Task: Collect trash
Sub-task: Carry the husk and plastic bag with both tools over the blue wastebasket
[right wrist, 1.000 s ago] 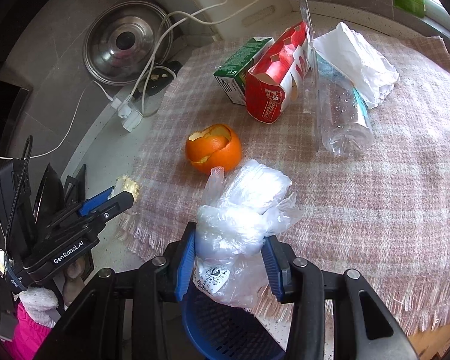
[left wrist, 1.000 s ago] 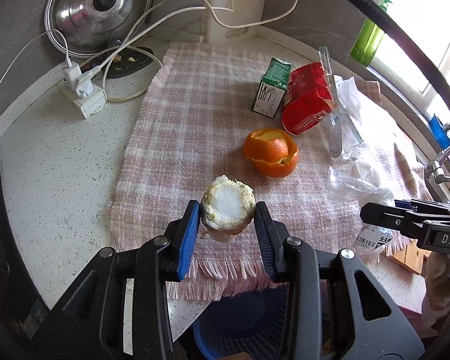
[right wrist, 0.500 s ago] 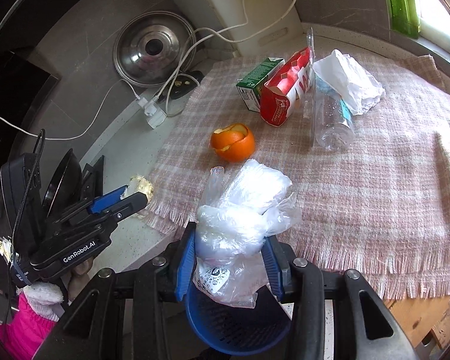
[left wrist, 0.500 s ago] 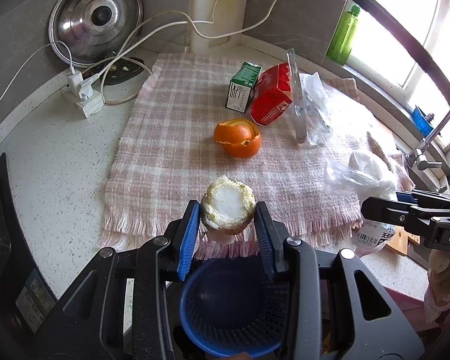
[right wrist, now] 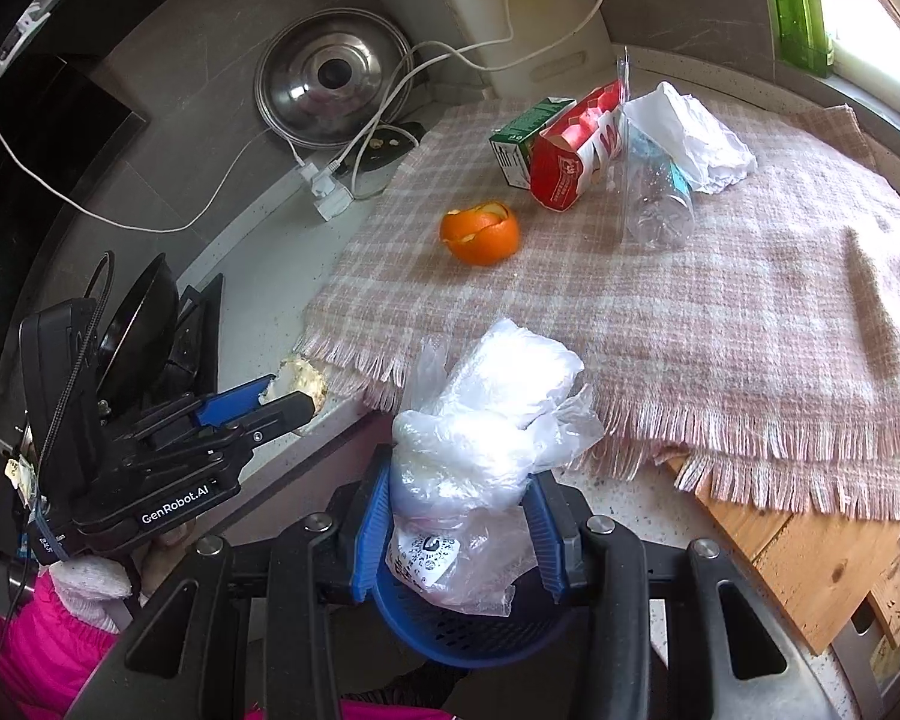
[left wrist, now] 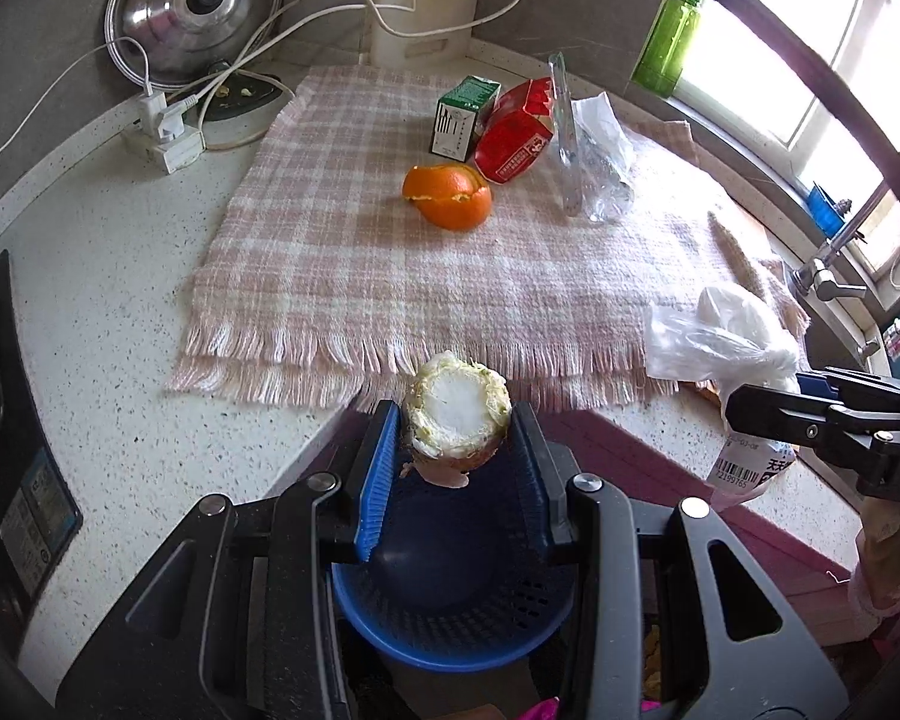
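My left gripper is shut on a pale, cut vegetable stump and holds it over a blue perforated bin below the counter edge. My right gripper is shut on a crumpled clear plastic bag, also above the blue bin. On the pink checked cloth lie an orange peel, a green carton, a red carton, a clear plastic bottle and a crumpled white tissue.
A steel lid leans on the back wall, with white cables and a power strip beside it. A green bottle stands by the window. A tap is at the right. A stove sits at the left.
Both grippers have pulled back off the cloth toward the counter's front edge with their loads. The blue bin now shows under both of them.
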